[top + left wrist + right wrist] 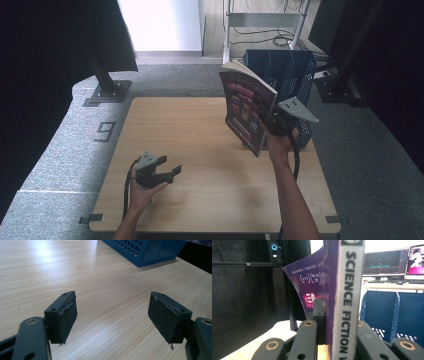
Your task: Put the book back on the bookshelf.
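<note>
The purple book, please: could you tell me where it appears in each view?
High view: book, right of centre, upright in the right gripper.
Left gripper view: not in it.
Right gripper view: book, centre, spine facing the camera.
Shared landmark: blue basket.

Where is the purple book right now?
In the high view, the purple book is held upright above the table's right side by the right gripper, just in front of the blue basket.
</note>
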A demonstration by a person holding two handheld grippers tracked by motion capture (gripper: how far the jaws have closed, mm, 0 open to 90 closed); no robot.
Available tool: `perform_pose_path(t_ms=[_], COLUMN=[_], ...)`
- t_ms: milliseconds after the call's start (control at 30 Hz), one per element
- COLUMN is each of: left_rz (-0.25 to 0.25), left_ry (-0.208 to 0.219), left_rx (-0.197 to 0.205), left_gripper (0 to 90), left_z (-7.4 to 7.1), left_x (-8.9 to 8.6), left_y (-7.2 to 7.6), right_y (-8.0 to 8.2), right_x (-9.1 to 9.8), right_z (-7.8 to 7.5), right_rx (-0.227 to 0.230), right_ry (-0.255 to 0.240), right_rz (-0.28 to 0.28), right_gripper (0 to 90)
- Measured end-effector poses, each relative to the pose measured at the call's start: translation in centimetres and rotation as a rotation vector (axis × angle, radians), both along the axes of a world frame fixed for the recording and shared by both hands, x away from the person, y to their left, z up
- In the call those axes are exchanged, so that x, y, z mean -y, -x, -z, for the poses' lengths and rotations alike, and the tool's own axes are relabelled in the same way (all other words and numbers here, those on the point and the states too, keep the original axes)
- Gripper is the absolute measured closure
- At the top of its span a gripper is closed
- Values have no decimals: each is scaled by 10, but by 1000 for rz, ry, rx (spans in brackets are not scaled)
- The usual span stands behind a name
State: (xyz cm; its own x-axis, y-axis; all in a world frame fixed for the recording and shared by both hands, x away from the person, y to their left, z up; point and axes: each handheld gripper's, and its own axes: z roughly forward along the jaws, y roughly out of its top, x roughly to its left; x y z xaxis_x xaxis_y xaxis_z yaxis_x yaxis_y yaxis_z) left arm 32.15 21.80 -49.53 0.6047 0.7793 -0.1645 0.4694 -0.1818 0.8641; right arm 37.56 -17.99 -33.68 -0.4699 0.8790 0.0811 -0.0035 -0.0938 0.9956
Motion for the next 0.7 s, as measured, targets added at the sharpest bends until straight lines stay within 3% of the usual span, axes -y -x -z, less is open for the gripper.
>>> perform_pose_path(t_ms=[700], left_rz=[6], left_ry=[-2], left_rx=[-4], left_gripper=[231], left_z=[1], left_x=[1], left_y=[0], right_y=[-13], right_x=[13], right_z=[-4], right_rx=[6], right_ry=[-26], right_rz=[55], right_gripper=[819])
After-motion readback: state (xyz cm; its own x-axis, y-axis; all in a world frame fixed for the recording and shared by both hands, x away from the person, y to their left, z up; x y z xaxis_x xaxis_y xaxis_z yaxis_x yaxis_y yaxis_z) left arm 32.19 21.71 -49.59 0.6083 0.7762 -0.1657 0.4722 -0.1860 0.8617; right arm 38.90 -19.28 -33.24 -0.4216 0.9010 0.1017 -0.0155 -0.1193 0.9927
